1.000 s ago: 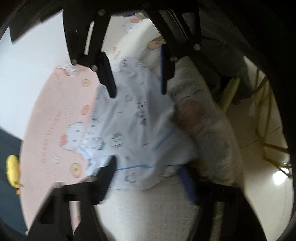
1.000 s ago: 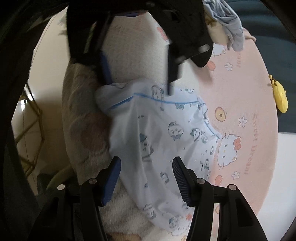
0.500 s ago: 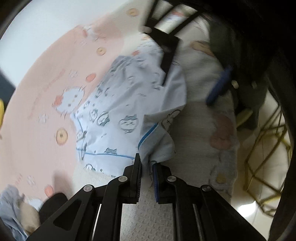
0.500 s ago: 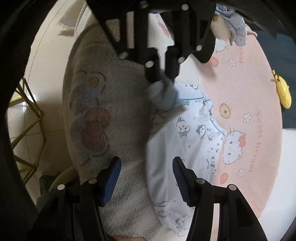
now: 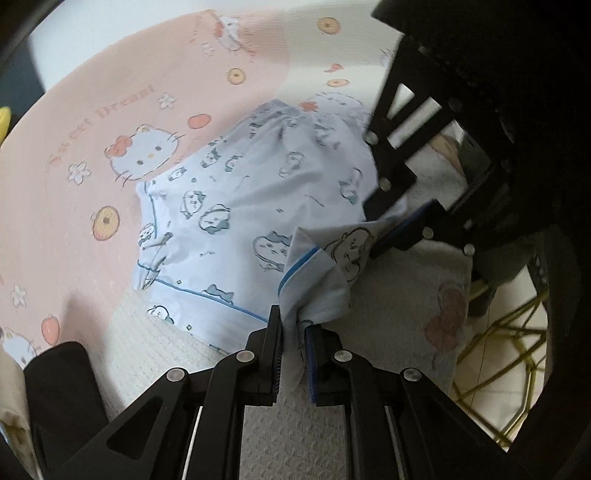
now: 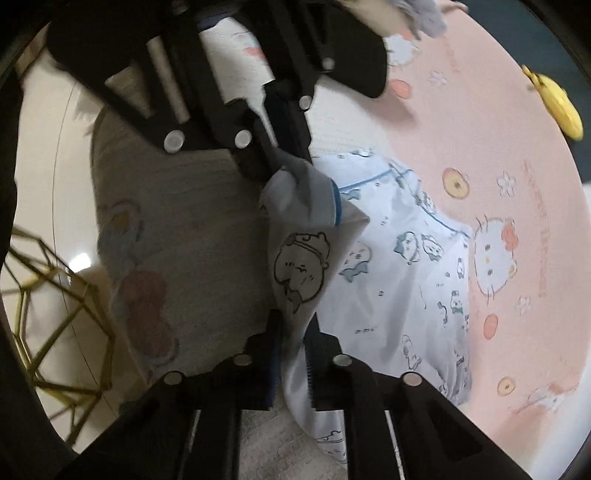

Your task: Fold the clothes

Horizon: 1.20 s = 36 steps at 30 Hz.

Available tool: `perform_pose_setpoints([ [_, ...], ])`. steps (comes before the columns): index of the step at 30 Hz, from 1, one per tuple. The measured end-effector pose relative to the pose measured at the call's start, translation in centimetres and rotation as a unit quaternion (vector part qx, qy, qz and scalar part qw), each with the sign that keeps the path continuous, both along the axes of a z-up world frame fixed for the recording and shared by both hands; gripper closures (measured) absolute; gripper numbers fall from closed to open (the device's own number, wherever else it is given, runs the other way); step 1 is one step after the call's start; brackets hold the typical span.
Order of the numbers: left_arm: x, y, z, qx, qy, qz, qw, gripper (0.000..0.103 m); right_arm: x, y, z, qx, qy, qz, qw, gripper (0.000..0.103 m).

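Observation:
A light blue garment (image 5: 258, 206) with cartoon prints and blue piping lies half on a pink cat-print blanket (image 5: 92, 129) and half on a white knit blanket (image 5: 399, 295). My left gripper (image 5: 293, 332) is shut on a bunched corner of its piped hem, lifted off the blanket. In the right wrist view the left gripper (image 6: 280, 162) hangs at the top with that corner. My right gripper (image 6: 293, 350) has its jaws closing tight on the same raised edge of the garment (image 6: 399, 288), pads pressing the fabric. The right gripper (image 5: 391, 225) also shows beyond the hem.
A gold wire frame (image 6: 48, 314) stands on the pale floor beside the white blanket. A yellow toy (image 6: 557, 107) lies at the pink blanket's far edge. Other clothes (image 6: 413, 14) are piled at the top, behind the left gripper.
The left gripper closed on the hem corner and lifted it, rolling as it rose. The right gripper, open half a second ago, has clamped onto the raised edge.

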<state>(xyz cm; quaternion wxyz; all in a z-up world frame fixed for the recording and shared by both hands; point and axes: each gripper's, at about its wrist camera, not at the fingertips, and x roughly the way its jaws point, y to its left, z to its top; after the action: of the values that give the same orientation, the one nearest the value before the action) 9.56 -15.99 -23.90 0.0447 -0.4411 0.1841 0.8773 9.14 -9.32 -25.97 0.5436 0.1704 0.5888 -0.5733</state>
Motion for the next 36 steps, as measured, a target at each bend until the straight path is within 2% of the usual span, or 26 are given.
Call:
perform_pose_setpoints([
  [4, -0.8, -1.2, 1.4, 0.040, 0.013, 0.029, 0.9987, 0.094, -1.5, -0.6, 2.2, -0.045, -0.034, -0.038, 0.998, 0.097],
  [10, -2.4, -3.2, 3.2, 0.086, 0.024, 0.071, 0.9935, 0.094, -5.6, -1.9, 4.7, -0.101, -0.072, -0.119, 0.985, 0.099],
  [17, -5.9, -6.5, 4.5, 0.152, 0.021, 0.119, 0.9811, 0.095, -10.7, -4.1, 6.2, -0.142, -0.111, -0.183, 0.967, 0.100],
  [24, -10.1, -9.3, 5.8, 0.173, 0.014, 0.136, 0.9754, 0.095, -15.2, -7.3, 6.5, -0.150, -0.124, -0.206, 0.959, 0.101],
  [29, -14.2, -11.7, 7.0, 0.187, 0.011, 0.143, 0.9719, 0.095, -19.5, -8.8, 7.2, -0.176, -0.148, -0.245, 0.942, 0.102],
  [33, -17.6, -12.7, 7.8, 0.169, 0.013, 0.140, 0.9756, 0.095, -23.6, -9.8, 8.3, -0.203, -0.163, -0.275, 0.925, 0.102],
  [36, -20.3, -13.9, 8.0, 0.171, 0.012, 0.146, 0.9744, 0.095, -26.1, -10.6, 8.7, -0.216, -0.169, -0.284, 0.919, 0.102],
])
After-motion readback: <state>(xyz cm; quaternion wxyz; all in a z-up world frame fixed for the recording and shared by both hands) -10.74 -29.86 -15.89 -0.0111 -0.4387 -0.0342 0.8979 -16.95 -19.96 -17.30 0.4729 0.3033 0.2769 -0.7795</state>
